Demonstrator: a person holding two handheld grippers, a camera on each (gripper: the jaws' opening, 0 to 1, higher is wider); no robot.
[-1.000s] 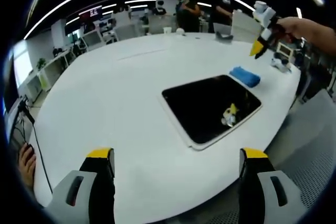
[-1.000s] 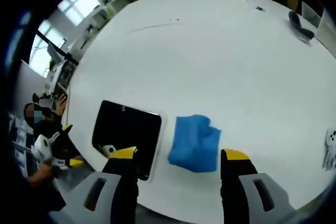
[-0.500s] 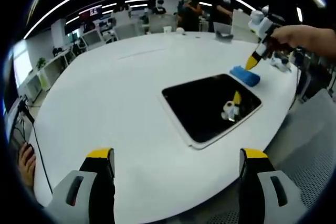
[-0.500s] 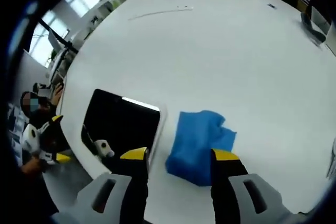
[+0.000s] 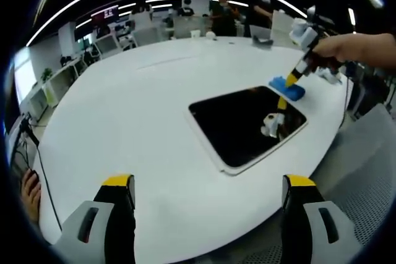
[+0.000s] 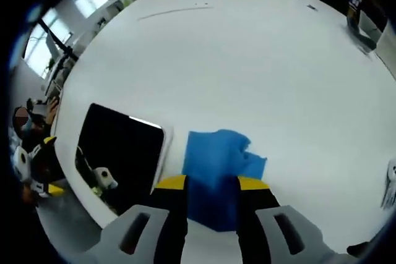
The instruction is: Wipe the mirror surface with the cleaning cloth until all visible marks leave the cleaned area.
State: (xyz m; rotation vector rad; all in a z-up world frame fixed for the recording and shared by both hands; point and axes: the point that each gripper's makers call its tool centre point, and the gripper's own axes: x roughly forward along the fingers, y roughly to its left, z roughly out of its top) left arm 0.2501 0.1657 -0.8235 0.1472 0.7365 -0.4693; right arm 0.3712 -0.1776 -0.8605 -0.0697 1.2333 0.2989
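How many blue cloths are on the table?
1. The blue cloth lies on the white table beside the mirror, between the right claw's jaws.

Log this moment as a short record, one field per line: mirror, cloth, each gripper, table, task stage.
mirror: dark, white-framed mirror flat on the table, nothing on it
cloth: blue cloth folded beside the mirror's edge
right gripper: right gripper, jaws closed on the cloth's near edge
left gripper: left gripper open, above the table's near edge
table: white table
task stage: wiping not started

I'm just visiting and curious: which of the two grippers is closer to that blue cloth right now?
Right. The right gripper has its jaws around the blue cloth's near edge; the left gripper hangs back at the table's opposite edge, beyond the mirror.
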